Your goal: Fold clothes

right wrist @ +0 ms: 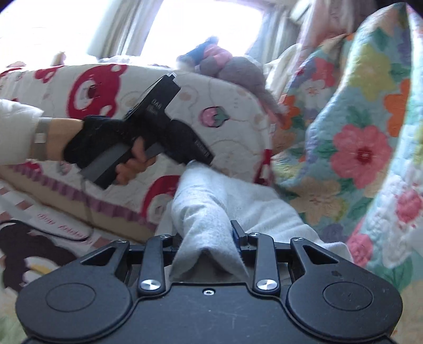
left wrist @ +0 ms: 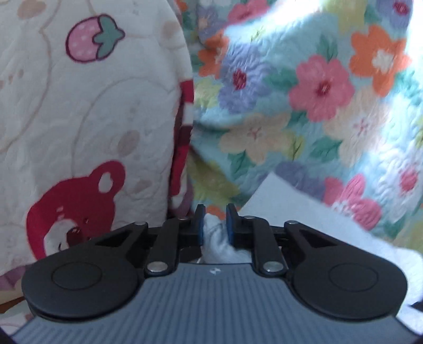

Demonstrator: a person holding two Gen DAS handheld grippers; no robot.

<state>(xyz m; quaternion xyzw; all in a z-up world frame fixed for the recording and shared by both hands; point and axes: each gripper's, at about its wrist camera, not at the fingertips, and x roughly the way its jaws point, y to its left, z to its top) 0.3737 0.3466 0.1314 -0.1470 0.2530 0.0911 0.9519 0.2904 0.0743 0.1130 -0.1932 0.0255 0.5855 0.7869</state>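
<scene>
A pale grey-white garment [right wrist: 224, 195] hangs stretched between my two grippers. In the left wrist view my left gripper [left wrist: 215, 225] is shut on a bunched corner of the garment [left wrist: 218, 239], and more of the cloth spreads to the right. My right gripper [right wrist: 208, 238] is shut on another edge of it; the cloth drapes over the left finger and hides it. In the right wrist view the left gripper's body [right wrist: 169, 132] shows from the side, held by a gloved hand [right wrist: 105, 143], with its fingertips buried in the garment's far end.
A cream cushion or quilt with red bears and strawberries [left wrist: 87, 119] stands at the left. A flowered quilt [left wrist: 304, 105] fills the right and also rises at the right [right wrist: 357, 132]. Soft toys [right wrist: 230, 63] lie on top below a bright window [right wrist: 206, 23].
</scene>
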